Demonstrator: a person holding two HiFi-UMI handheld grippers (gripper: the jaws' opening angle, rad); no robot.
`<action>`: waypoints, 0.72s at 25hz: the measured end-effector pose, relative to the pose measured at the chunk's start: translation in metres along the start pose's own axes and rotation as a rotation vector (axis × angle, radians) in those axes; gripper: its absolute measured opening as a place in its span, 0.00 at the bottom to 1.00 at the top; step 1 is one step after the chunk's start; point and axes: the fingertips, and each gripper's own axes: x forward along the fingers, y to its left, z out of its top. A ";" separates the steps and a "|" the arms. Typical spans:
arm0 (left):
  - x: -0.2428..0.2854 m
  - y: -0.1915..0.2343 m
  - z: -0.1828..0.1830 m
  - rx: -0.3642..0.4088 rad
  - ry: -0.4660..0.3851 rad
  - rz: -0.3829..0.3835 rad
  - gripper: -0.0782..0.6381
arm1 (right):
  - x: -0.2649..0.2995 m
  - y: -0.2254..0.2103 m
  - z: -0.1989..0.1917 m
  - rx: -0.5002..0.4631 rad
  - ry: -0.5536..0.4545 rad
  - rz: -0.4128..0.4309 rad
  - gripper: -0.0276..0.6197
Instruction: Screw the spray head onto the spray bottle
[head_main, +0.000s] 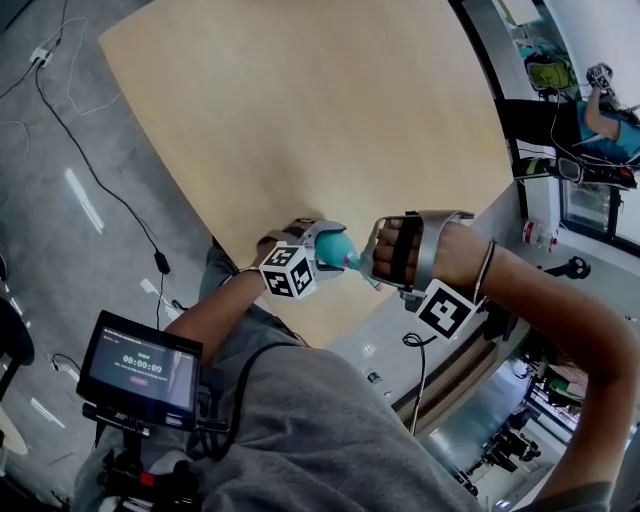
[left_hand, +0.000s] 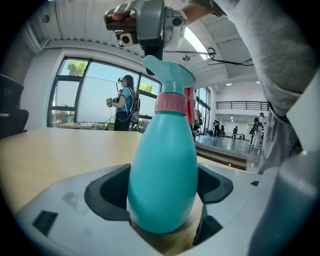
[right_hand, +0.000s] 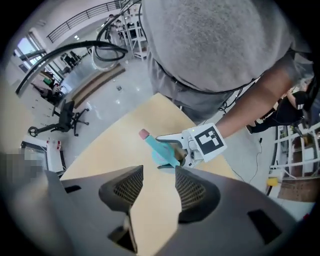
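While the left gripper (left_hand: 162, 202) pinched the bottle (left_hand: 162, 170) low on its belly, both dark pads (left_hand: 107, 192) pressed to its sides, the bottle stood roughly upright in that grip. It was just over the worktop (head_main: 300, 120), close to the near edge and by the person's body. Whether its base touched the wood could not be told. On its neck sat the pink collar (left_hand: 171, 102) with the spray head (left_hand: 167, 75) above it, nozzle pointing left in the left gripper view. The head looked seated and straight, though how far the thread had run down was not visible.

Near the head hung the right gripper (right_hand: 159, 175), its jaws spread wide with nothing between them, not around the collar and facing the bottle. Beyond both, the worktop ran on to its far edge.

The screwing step appeared to be in hand, either at a pause between twists or close to its end. The next move probably called for the right jaws to come back around the collar, close squarely on it and turn it in the tightening sense, while the left grip stopped the bottle from spinning. A bite on the nozzle rather than the collar might only swing the head round. If the collar refused to turn further, the job was likely done.
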 end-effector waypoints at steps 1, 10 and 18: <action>0.000 -0.001 0.000 0.000 0.001 -0.001 0.62 | 0.001 -0.003 0.000 -0.005 -0.004 -0.010 0.35; 0.001 -0.004 0.003 0.005 0.004 -0.005 0.62 | 0.043 -0.004 0.027 -0.029 -0.034 0.004 0.35; 0.001 -0.007 0.002 0.006 0.004 -0.004 0.62 | 0.047 -0.022 0.025 0.768 -0.169 0.024 0.23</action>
